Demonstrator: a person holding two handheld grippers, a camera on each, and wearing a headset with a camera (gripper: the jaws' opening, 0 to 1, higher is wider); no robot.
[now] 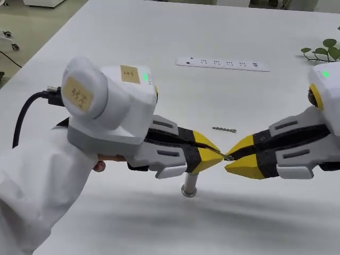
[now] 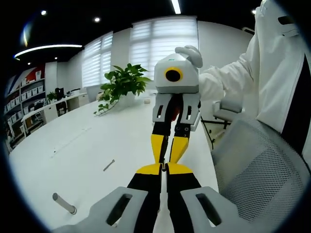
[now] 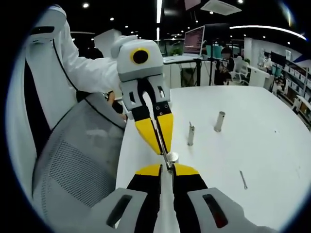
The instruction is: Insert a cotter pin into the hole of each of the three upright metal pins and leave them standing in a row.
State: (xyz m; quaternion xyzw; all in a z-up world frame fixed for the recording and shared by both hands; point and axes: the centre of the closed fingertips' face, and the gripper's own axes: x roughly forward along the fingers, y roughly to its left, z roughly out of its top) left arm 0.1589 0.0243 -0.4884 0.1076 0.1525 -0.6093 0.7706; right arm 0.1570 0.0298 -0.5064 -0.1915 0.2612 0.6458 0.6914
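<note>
A thin cotter pin [image 1: 225, 156] spans the gap between my two grippers above the table. My left gripper [image 1: 214, 154] is shut on one end of it. My right gripper [image 1: 229, 158] meets it tip to tip and looks shut on the other end. In the right gripper view the cotter pin [image 3: 163, 141] runs from the left gripper [image 3: 158, 145] down into my right gripper [image 3: 170, 167]. Three metal pins stand upright: one [image 3: 173, 156] just behind the tips, also in the head view [image 1: 189, 188], and two farther off [image 3: 191, 133] [image 3: 219, 121]. The left gripper [image 2: 165, 168] faces the right one [image 2: 168, 158].
A spare cotter pin [image 1: 224, 129] lies on the white table [image 1: 106, 48] beyond the grippers. A white power strip [image 1: 223, 64] lies farther back and a potted plant [image 1: 324, 50] stands at the far right edge. A mesh office chair [image 3: 73, 170] stands beside the table.
</note>
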